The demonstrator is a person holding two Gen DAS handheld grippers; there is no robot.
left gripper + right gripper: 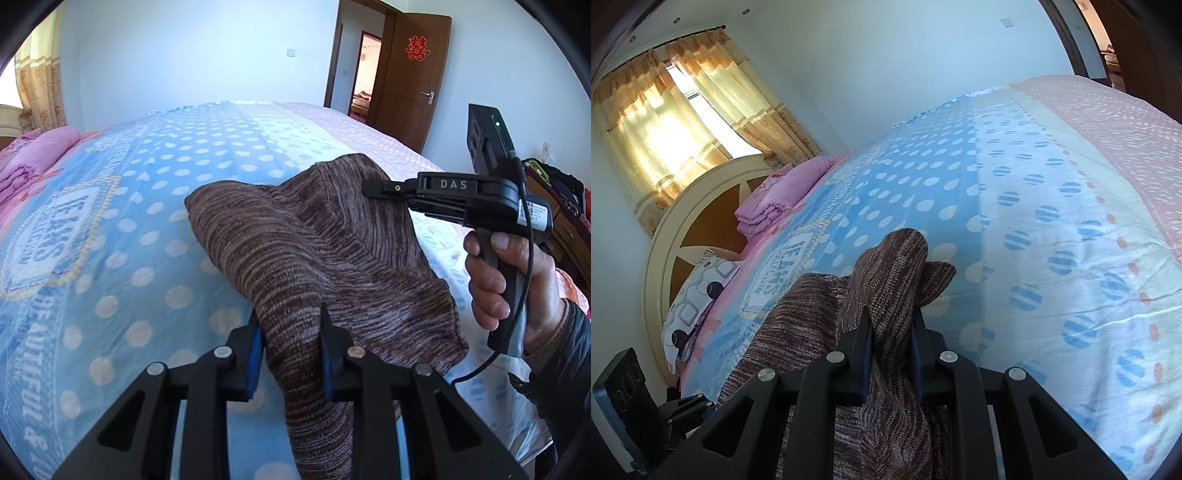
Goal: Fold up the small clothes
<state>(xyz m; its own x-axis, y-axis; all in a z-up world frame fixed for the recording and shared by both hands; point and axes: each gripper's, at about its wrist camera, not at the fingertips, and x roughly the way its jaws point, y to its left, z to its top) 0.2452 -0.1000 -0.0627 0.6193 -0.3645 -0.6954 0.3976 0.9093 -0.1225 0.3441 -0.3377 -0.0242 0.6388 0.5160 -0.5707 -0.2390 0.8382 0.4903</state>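
Both tongs, left tongs (291, 347) and right tongs (892, 350), clamping brown knit cloth (314, 251), right hand (517, 280) gripping its handle.

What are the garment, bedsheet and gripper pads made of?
Garment: brown-grey marled knit, looks like soft wool or acrylic; ribbed rows show. Bedsheet: thin printed woven fabric, probably cotton, matte, fine wrinkles. Pads: blue, ridged, likely rubber or soft plastic; can't confirm.

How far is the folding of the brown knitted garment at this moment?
Done: the brown knitted garment is picked up, each claw shut on a part of it. In hand: the left claw and the right claw hold it lifted above the bed, cloth bunched between the fingers. Left: no neat fold shows yet; it must be laid flat, folded and set down.
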